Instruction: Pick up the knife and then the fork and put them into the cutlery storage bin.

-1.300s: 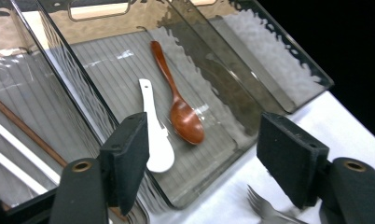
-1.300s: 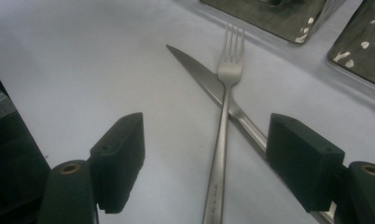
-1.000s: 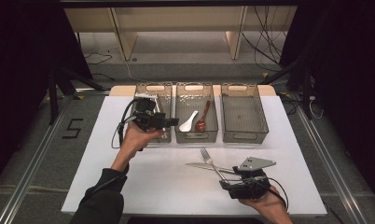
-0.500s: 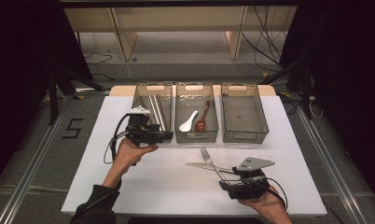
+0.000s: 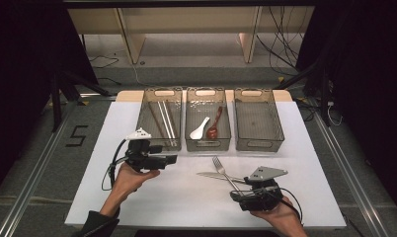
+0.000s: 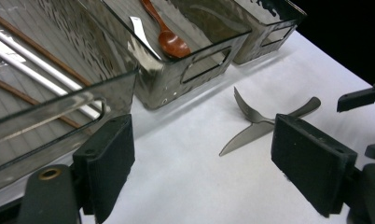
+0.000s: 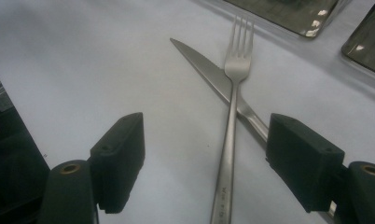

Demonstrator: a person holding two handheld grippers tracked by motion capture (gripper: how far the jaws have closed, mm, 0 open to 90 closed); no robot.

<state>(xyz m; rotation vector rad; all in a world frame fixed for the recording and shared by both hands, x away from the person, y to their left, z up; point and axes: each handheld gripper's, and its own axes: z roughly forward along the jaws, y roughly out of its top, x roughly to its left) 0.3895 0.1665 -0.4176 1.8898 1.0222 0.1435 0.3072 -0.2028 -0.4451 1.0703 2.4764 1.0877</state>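
place: lab recording rig | cues: black curtains [image 5: 23, 59], loose floor cables [image 5: 280, 54], white-covered tabletop [image 5: 186, 197], taped "5" [image 5: 77, 136]

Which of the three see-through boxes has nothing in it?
The right bin, farthest from the left gripper. The left bin holds chopsticks; the middle bin holds two spoons.
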